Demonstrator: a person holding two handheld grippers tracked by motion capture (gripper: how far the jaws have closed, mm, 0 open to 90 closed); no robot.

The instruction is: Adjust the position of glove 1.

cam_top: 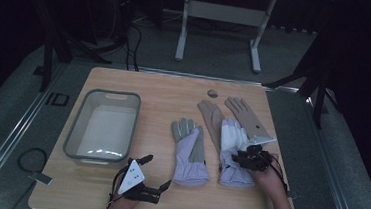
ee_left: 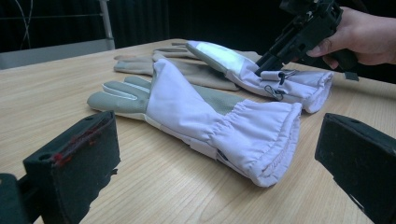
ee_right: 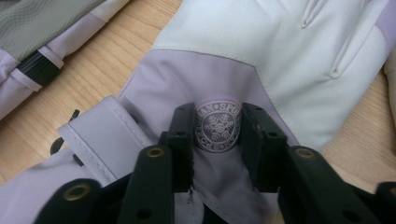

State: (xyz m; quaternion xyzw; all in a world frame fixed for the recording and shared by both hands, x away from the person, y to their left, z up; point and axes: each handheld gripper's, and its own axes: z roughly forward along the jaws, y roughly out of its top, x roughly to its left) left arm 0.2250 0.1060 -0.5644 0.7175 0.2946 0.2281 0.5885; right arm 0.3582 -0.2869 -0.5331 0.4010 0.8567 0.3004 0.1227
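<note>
Lavender glove (cam_top: 233, 156): right of table (cam_top: 164, 90) centre, about 4 o'clock, back up, overlapping a tan glove (cam_top: 211, 117).
Right gripper (ee_right: 217, 140): tips down on the cuff, jaws straddling a round snowflake patch (ee_right: 217, 126); fabric looks pinched, probably to lift it.
Left gripper (ee_left: 210, 163): released, idle at 7 o'clock, aimed at the second lavender glove (ee_left: 201, 116).
Basin (cam_top: 102, 124): at 9 o'clock, likely the destination.
Hidden: whether the pads truly bite; tan pair partly covered.

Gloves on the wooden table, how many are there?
4. Lilac-and-grey fabric glove mid-table; lilac-and-white fabric glove beside it, under the right gripper; two tan fabric gloves behind, partly covered.
</note>
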